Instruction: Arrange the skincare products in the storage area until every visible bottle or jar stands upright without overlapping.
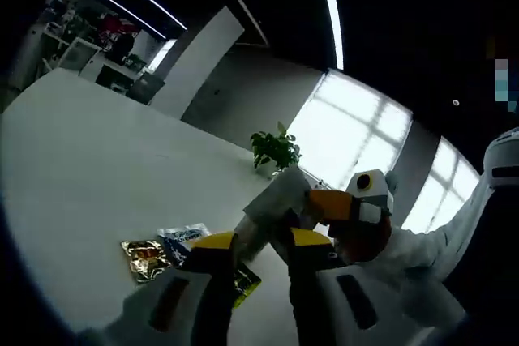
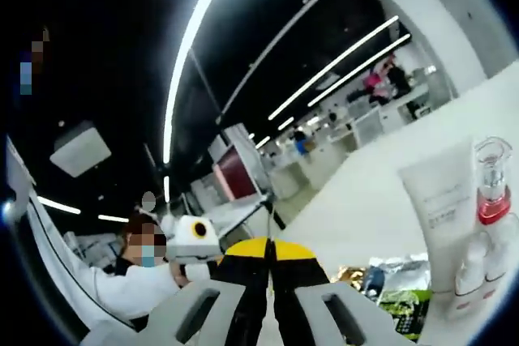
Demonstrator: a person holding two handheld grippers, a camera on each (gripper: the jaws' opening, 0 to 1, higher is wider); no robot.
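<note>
My left gripper (image 1: 261, 250) has its fingers parted, holding nothing, above the white tabletop (image 1: 89, 176). My right gripper (image 2: 270, 253) has its fingers pressed together, empty. Right of them a white tube (image 2: 442, 200) stands upright, a clear red-banded pump bottle (image 2: 492, 180) just beside it, small white bottles (image 2: 478, 269) below, foil sachets (image 2: 389, 277) between.

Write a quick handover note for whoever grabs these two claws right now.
Left claw: open, holding nothing, over the table just above the sachets.
Right claw: shut, empty.
Things: white tube and clear pump bottle stand upright at the table's edge in the right gripper view, small white bottles in front of them; sachets lie flat nearby.
Done: those bottles are upright.
Left: check spacing between them; deal with the sachets.
</note>
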